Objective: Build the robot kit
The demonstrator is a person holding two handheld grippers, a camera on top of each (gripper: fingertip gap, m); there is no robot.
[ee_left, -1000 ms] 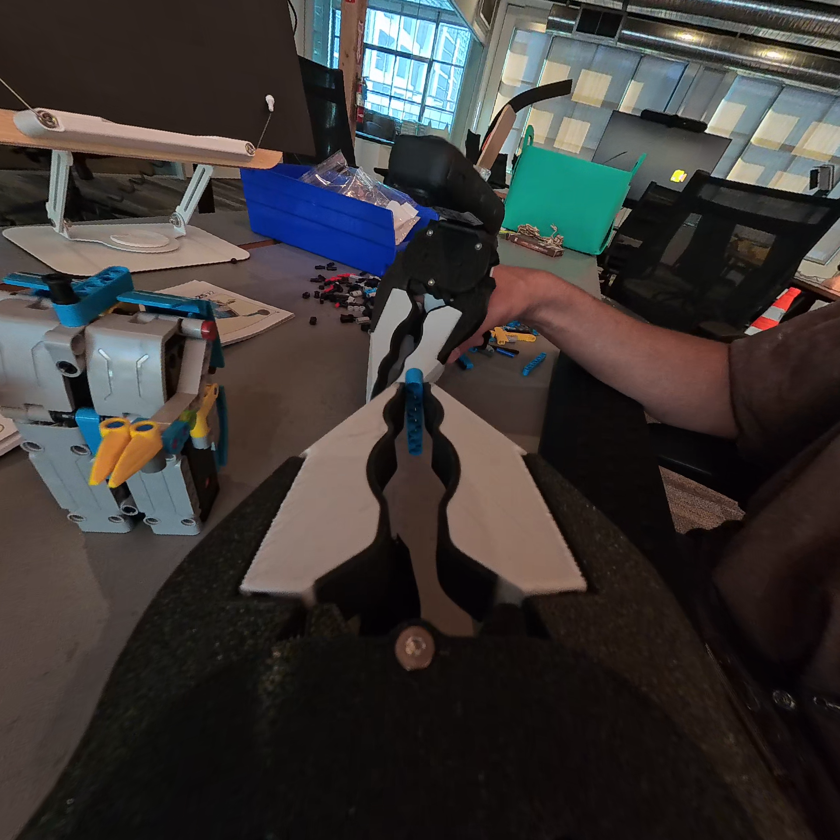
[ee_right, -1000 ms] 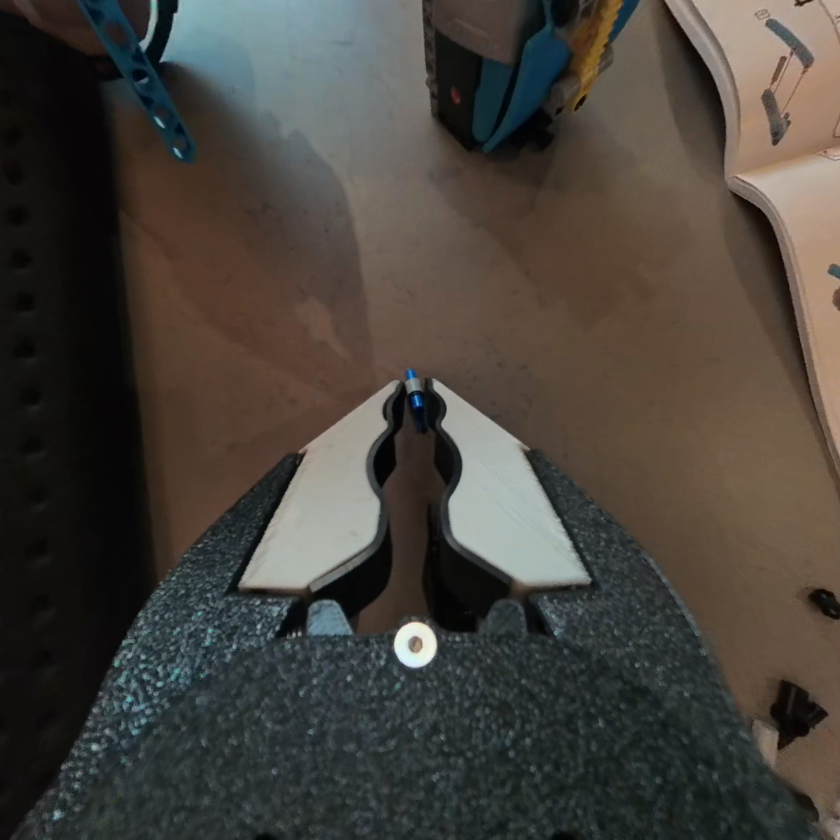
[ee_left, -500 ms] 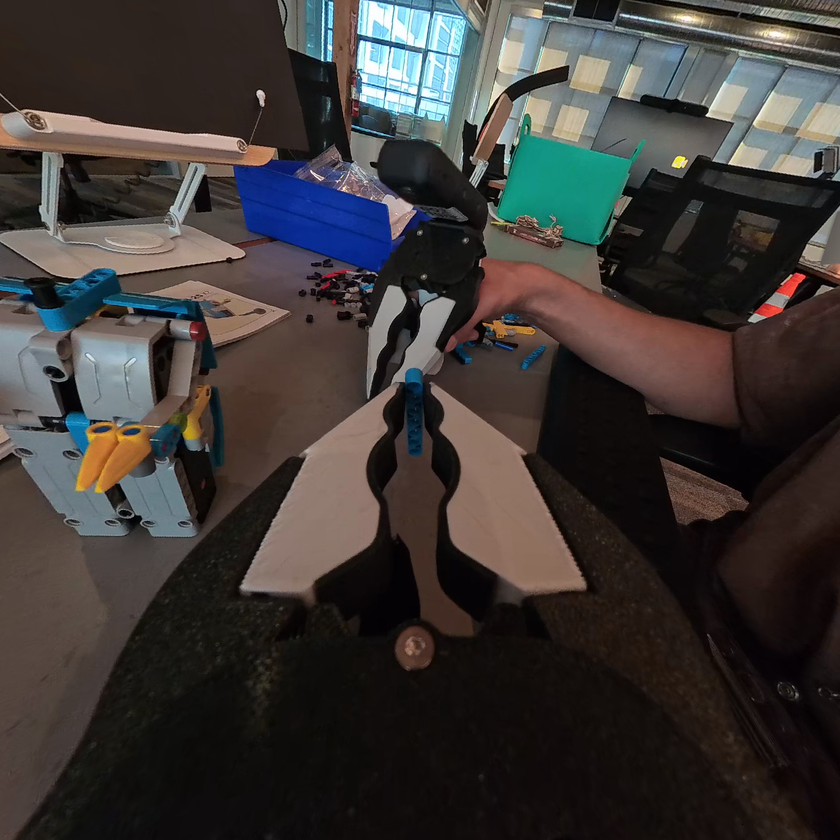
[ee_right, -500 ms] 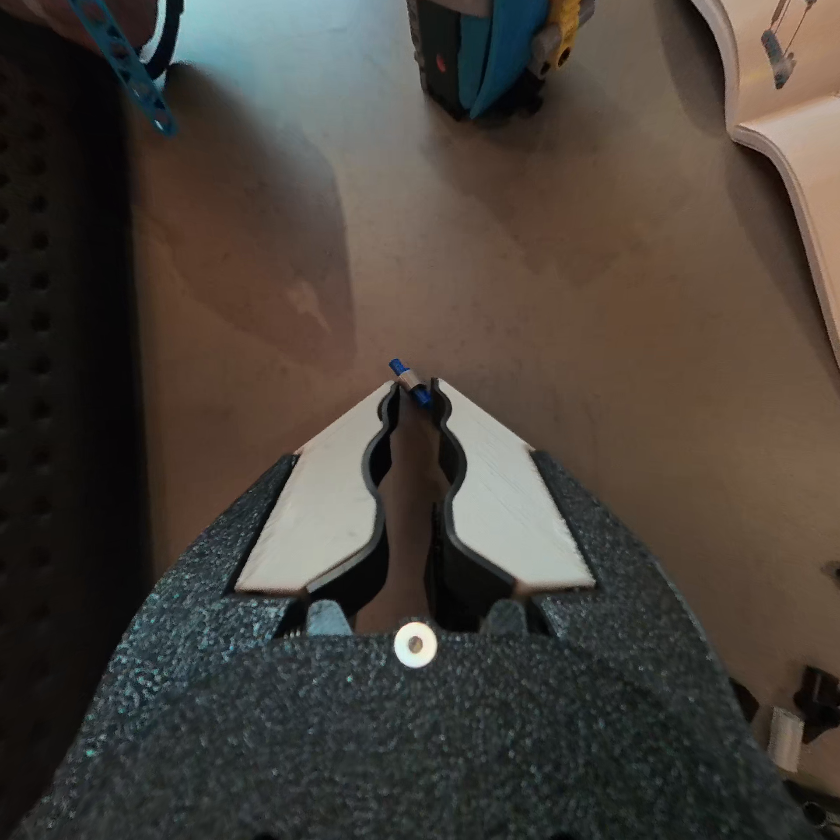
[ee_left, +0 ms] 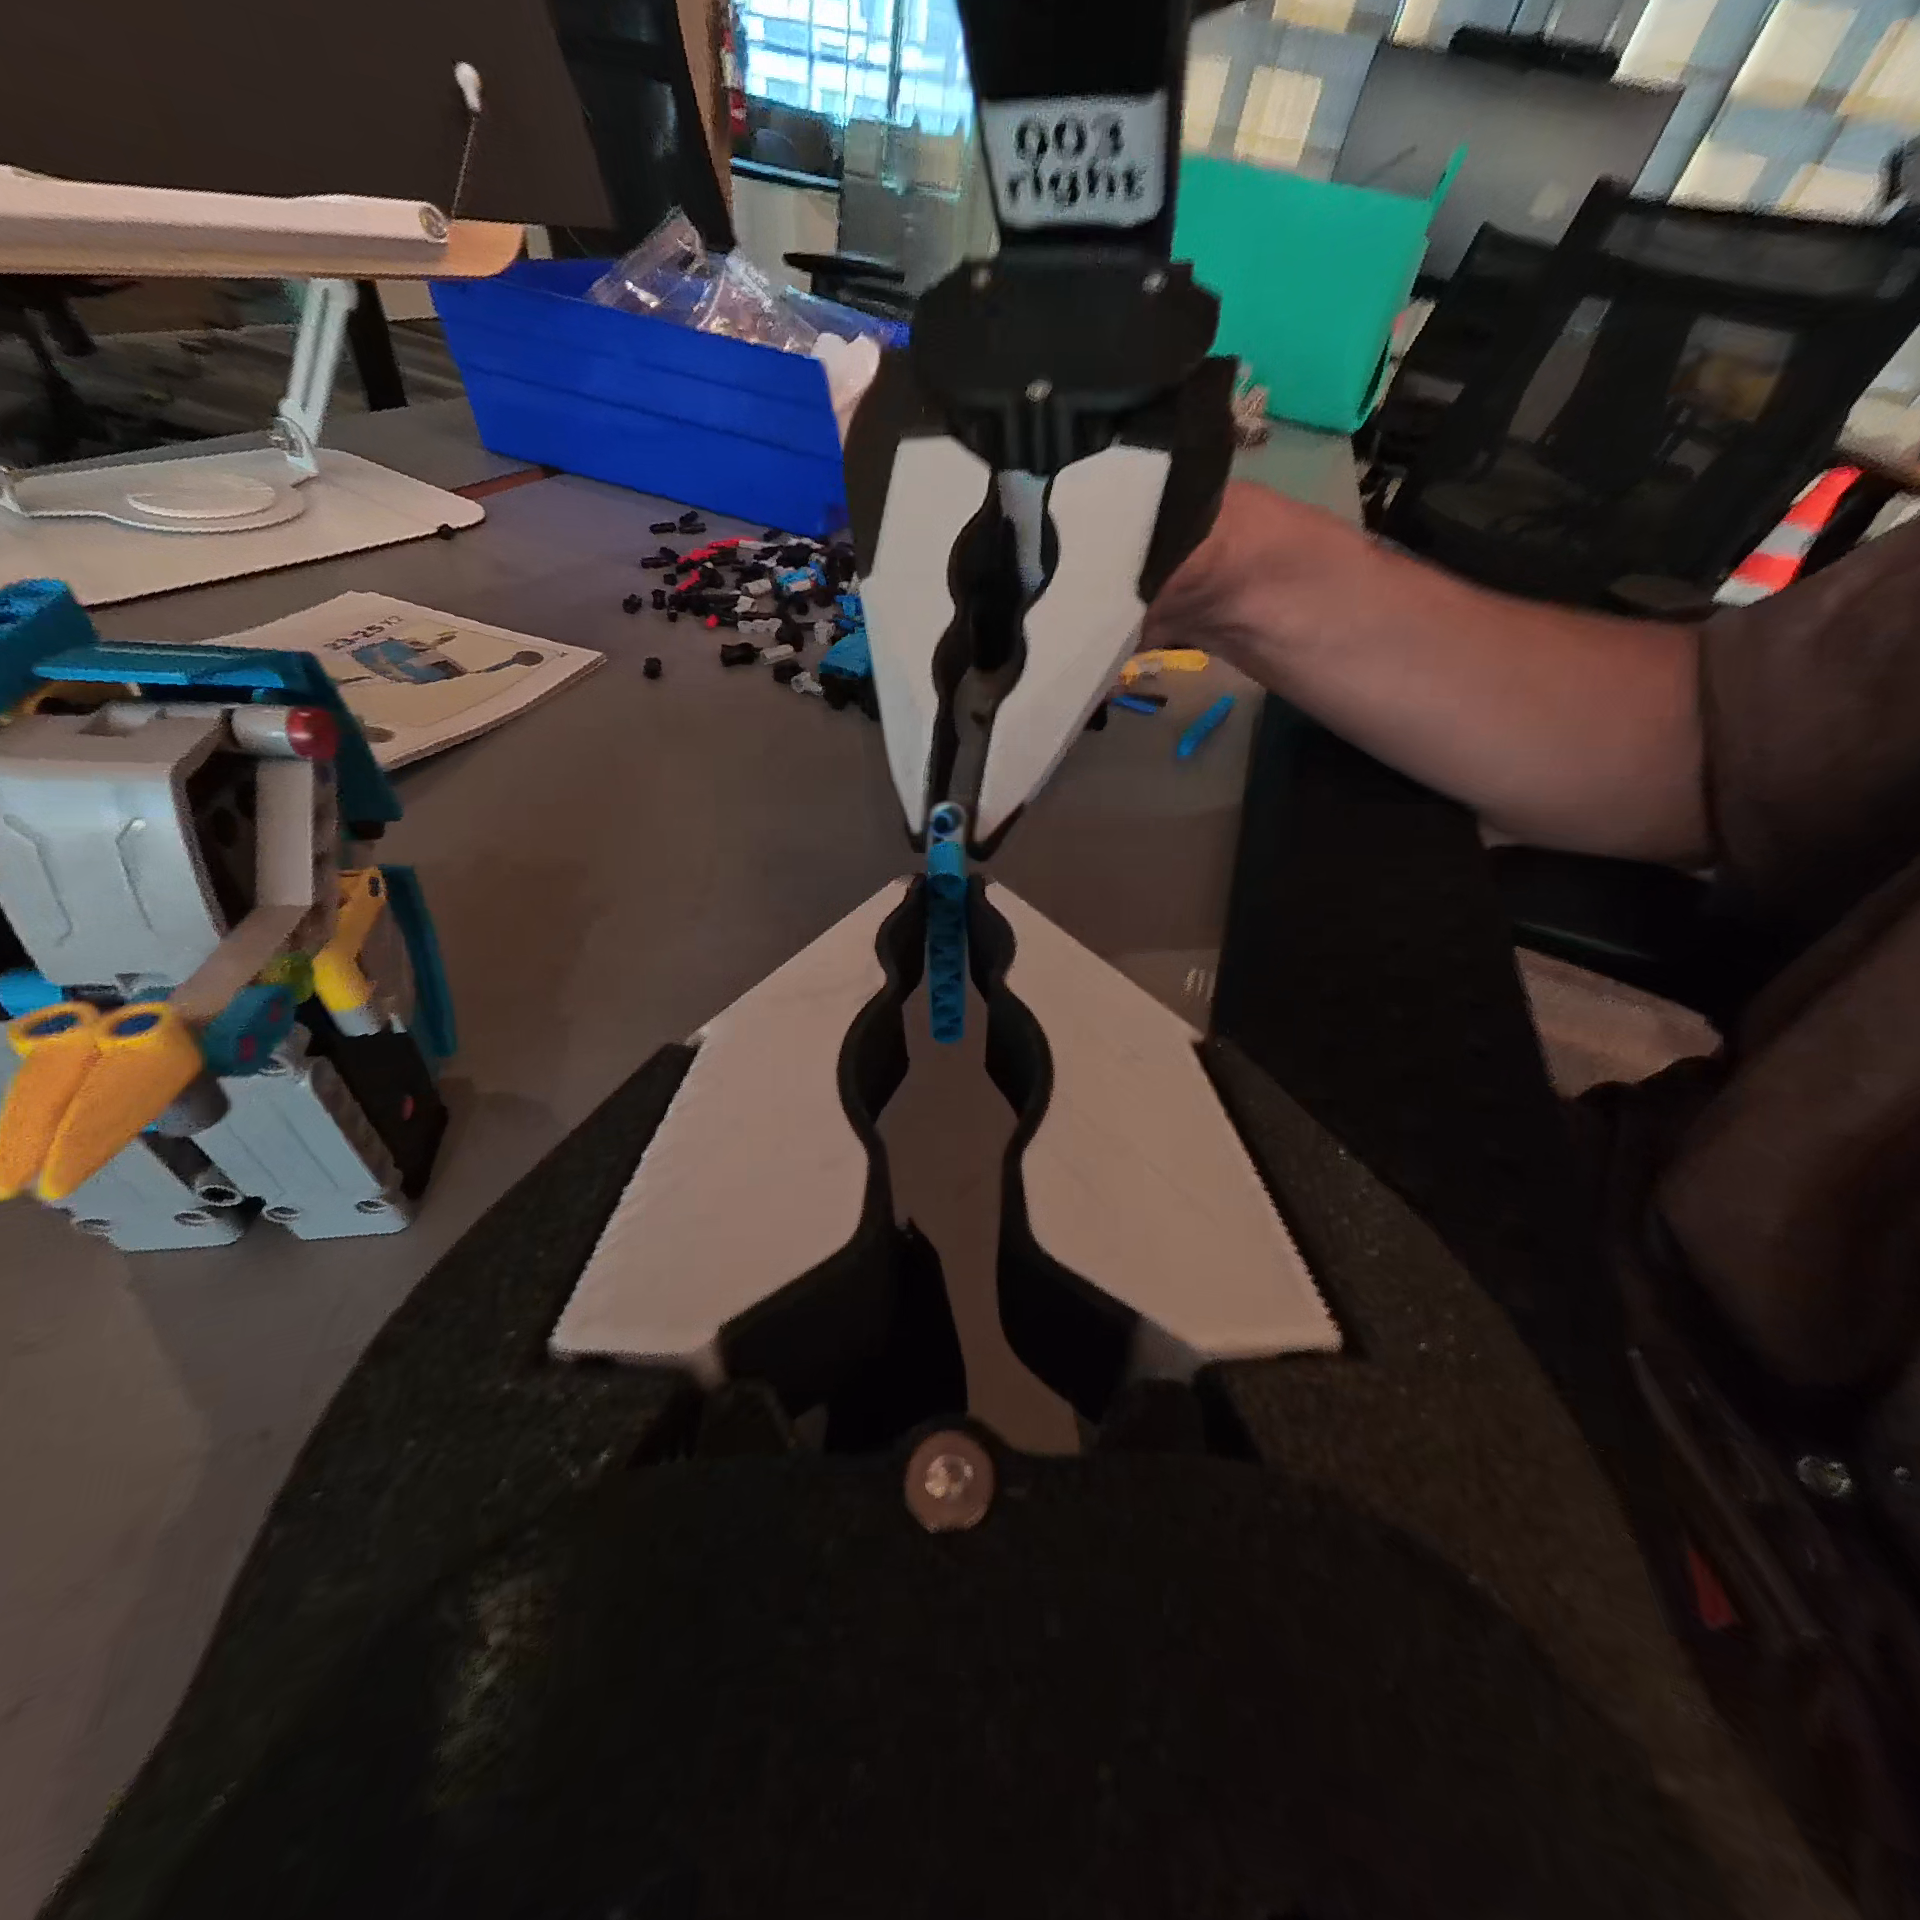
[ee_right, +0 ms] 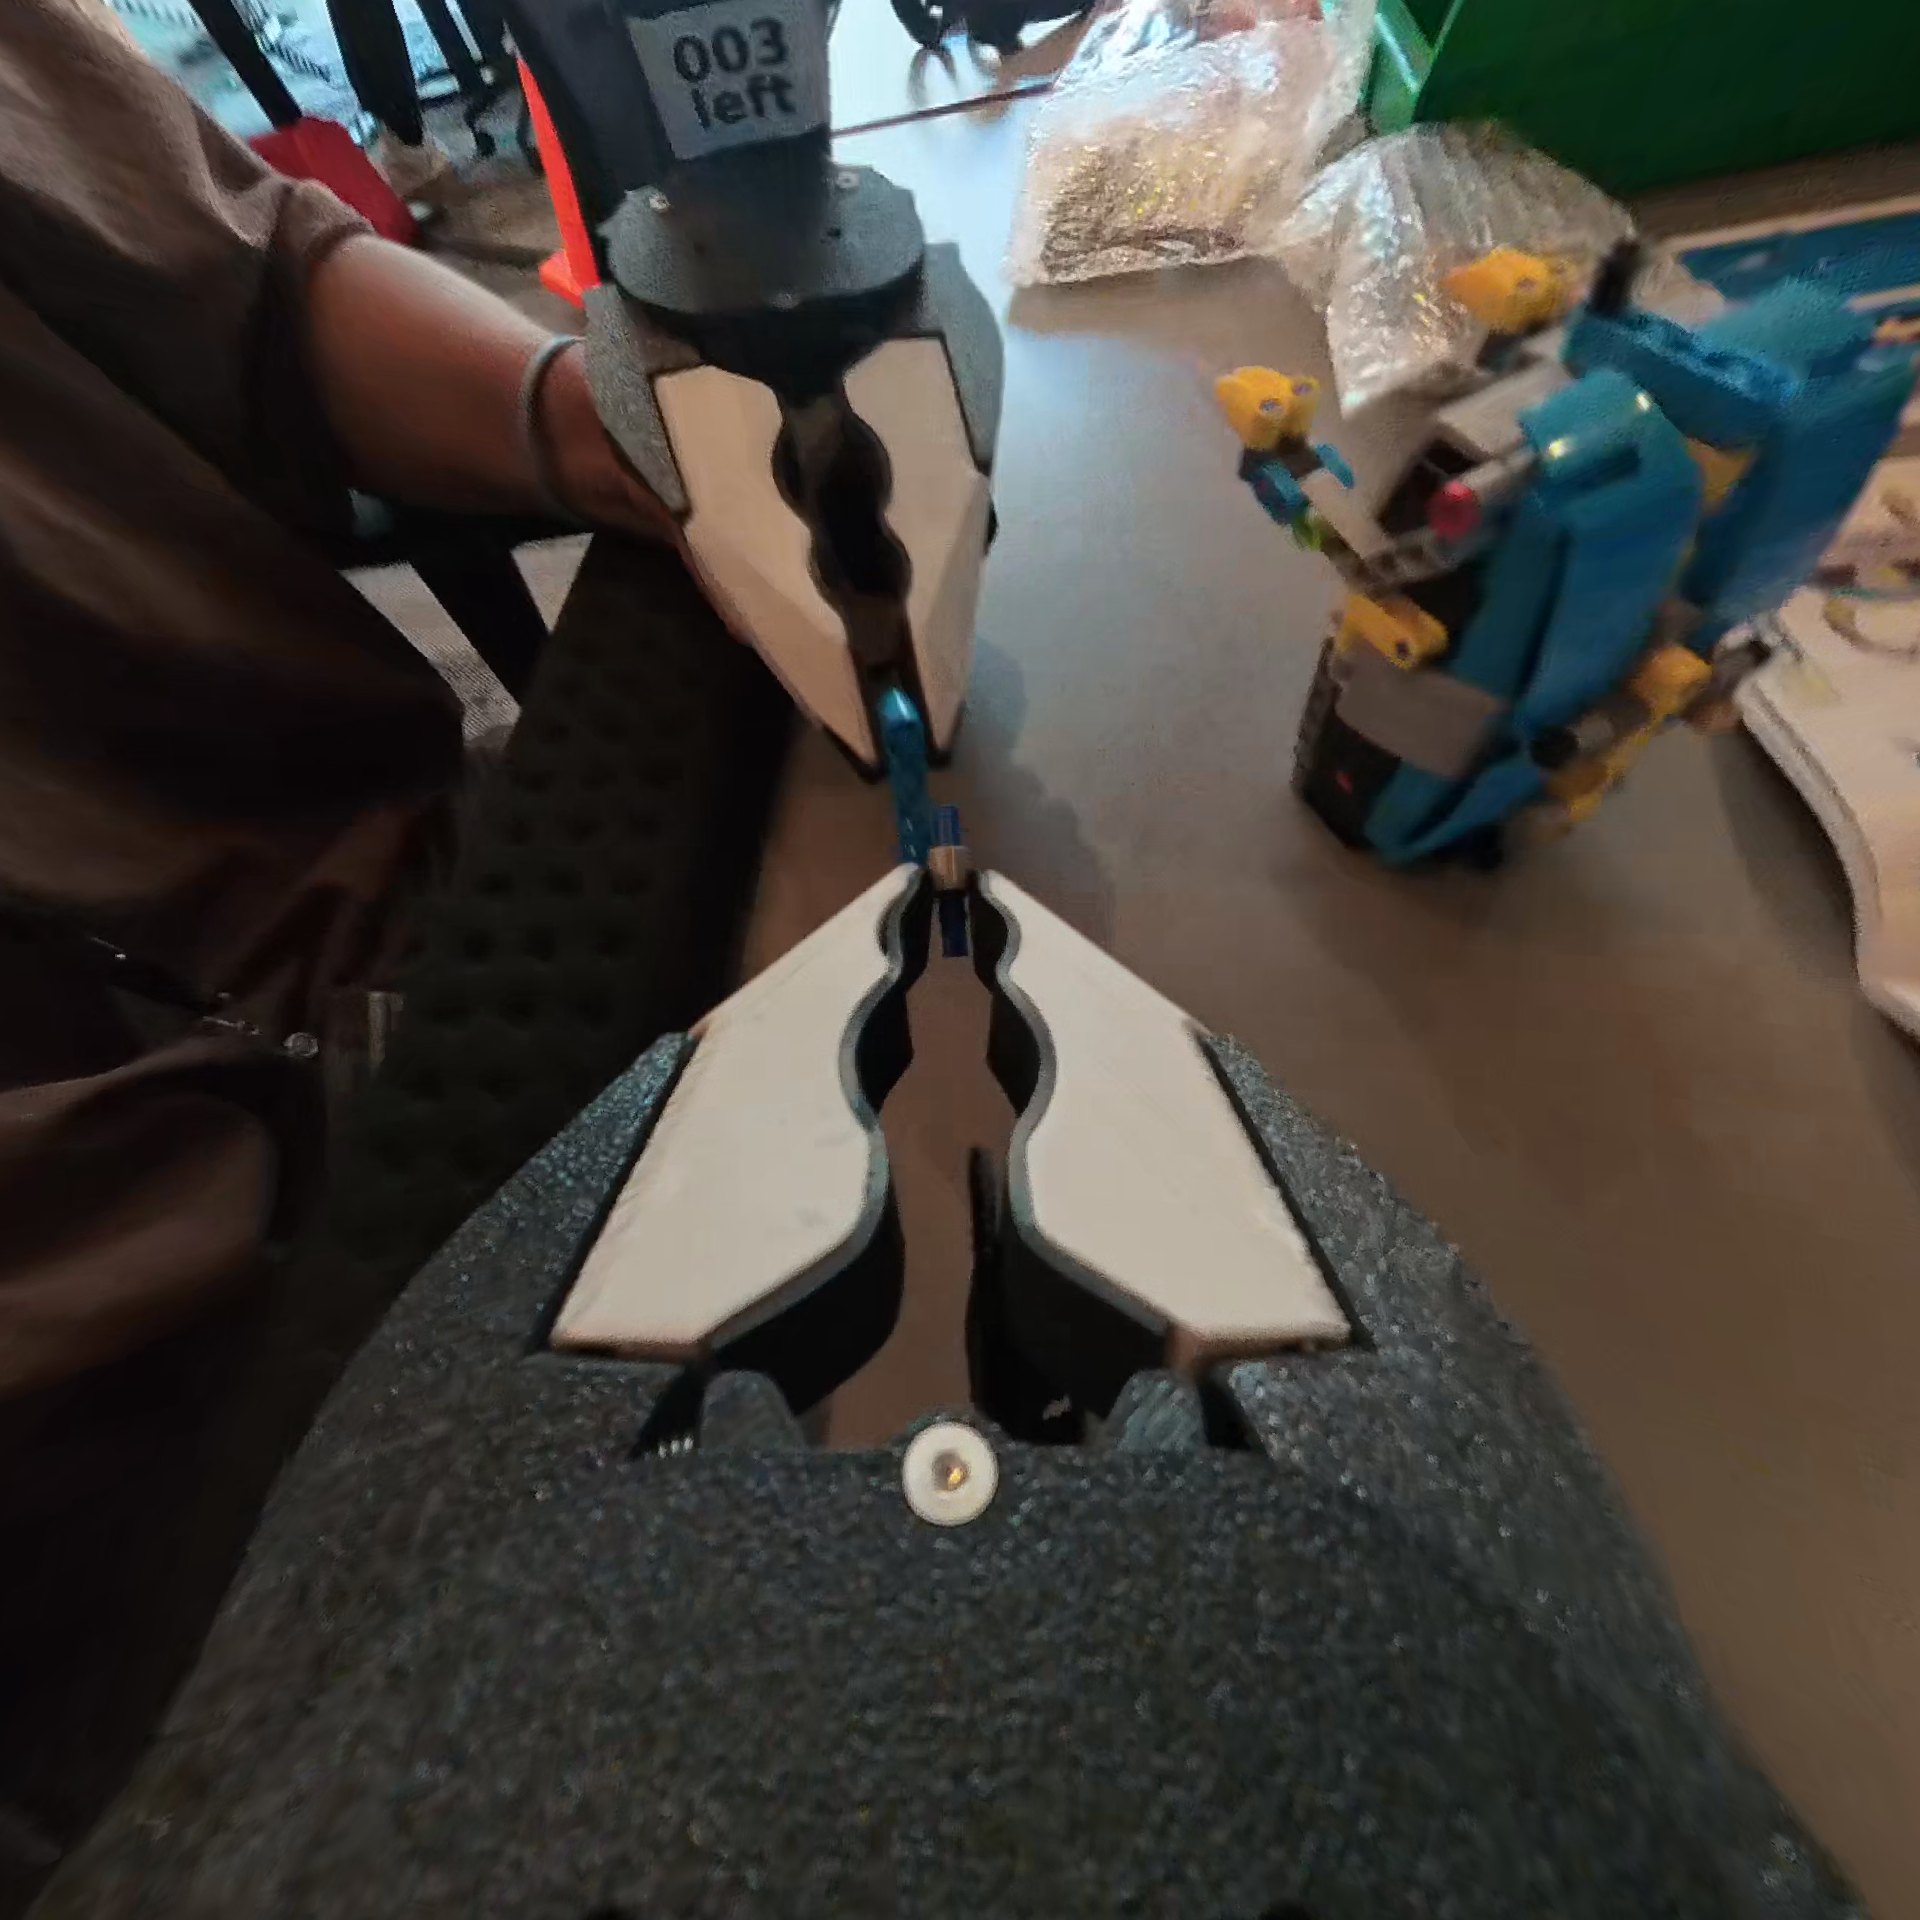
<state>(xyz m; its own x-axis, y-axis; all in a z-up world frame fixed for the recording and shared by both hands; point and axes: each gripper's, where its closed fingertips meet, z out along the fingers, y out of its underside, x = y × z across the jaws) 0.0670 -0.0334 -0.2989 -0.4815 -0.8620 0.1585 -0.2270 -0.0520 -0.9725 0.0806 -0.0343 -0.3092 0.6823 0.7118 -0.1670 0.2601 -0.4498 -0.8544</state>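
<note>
Grey and matte, the table (ee_left: 665,831) carried most of the scene, with a blue bin (ee_left: 644,416) of clear bags and a teal box (ee_left: 1309,291) standing at its far side in the left wrist view. Nearer, a grey, blue and yellow brick-built model (ee_left: 197,966) stood upright beside an open instruction booklet (ee_left: 436,665), and a scatter of small loose parts (ee_left: 748,603) lay just in front of the bin. Above the table edge the two tools met tip to tip. The left gripper (ee_left: 943,894) had its jaws clamped on a slim blue beam with holes (ee_left: 945,956), which stuck out past the fingertips. The right gripper (ee_right: 943,883) had its jaws pinched on a small blue pin with a grey collar (ee_right: 948,862), whose tip touched the beam's free end.
</note>
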